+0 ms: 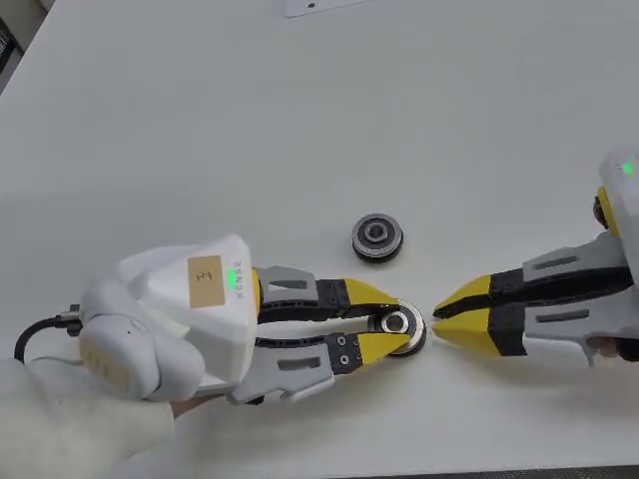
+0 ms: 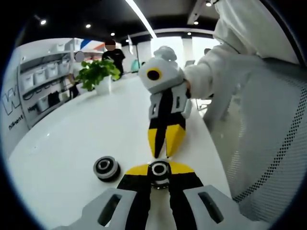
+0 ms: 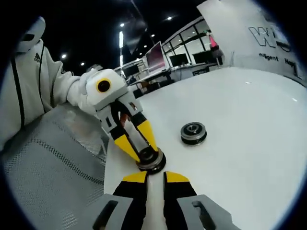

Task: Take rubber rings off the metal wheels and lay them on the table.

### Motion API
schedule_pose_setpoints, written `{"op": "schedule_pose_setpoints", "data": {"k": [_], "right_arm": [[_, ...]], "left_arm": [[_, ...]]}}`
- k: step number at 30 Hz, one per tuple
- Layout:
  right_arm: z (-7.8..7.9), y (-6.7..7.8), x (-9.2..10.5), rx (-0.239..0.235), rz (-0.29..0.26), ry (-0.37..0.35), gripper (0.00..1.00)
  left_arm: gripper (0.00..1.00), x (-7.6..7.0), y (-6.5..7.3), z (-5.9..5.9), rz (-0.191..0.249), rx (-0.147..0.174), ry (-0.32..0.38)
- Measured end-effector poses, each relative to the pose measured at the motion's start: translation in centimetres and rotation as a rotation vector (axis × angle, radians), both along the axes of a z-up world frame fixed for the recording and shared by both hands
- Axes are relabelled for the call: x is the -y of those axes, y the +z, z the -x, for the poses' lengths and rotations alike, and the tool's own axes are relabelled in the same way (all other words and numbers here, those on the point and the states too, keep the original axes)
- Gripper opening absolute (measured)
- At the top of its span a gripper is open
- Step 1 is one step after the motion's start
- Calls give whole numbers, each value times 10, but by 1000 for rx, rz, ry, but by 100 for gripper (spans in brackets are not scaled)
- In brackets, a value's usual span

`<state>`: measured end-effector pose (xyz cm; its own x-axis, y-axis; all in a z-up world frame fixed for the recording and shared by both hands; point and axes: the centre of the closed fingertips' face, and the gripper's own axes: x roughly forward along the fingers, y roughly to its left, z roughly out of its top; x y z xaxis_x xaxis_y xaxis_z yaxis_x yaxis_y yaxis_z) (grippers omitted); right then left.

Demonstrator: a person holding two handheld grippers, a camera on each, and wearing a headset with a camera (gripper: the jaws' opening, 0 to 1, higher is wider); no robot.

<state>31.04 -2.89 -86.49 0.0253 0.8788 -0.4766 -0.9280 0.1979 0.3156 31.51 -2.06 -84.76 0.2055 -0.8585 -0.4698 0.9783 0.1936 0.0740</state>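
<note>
- The left gripper (image 1: 398,325) is seen reaching in from 9 o'clock in the head view, its jaws clamped across a metal wheel (image 2: 159,171) that is held low over the table (image 1: 300,120)
- The right gripper (image 1: 439,316) is presented from 3 o'clock, with its tips just beside that wheel and no contact visible. Its jaws are set narrow, with a thin slit between them, and nothing is held
- A second wheel (image 1: 377,238) is left lying flat at about 11 o'clock of the held one, apart from both grippers. Its dark rubber ring (image 1: 357,239) is judged to be in place
- The step in hand is judged to be catching the held wheel's ring so that it can be peeled off
- With so thin an opening, the tips could be skated over the rubber instead of being hooked under its edge
- The wheel could be levered out of the left jaws if the pull is taken off-axis, since a round rim gives little purchase
- A ring let go under stretch could be flung toward the table edge at 6 o'clock, which is near — or the second wheel could be knocked and set rolling
</note>
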Motion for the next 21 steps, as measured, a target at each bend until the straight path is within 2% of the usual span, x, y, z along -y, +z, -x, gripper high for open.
{"op": "schedule_pose_setpoints", "data": {"k": [2,5,7,12,21], "right_arm": [[0,1,-3,50,0,22,9],[3,5,-10,77,-15,38,18],[1,3,-13,134,1,70,21],[1,1,-18,170,12,96,25],[2,3,-13,182,28,113,16]], "left_arm": [[13,0,0,0,0,-1,0],[13,0,0,0,0,-1,0],[13,0,0,0,0,-1,-1],[13,0,0,0,0,-1,-1],[13,0,0,0,0,-1,-1]]}}
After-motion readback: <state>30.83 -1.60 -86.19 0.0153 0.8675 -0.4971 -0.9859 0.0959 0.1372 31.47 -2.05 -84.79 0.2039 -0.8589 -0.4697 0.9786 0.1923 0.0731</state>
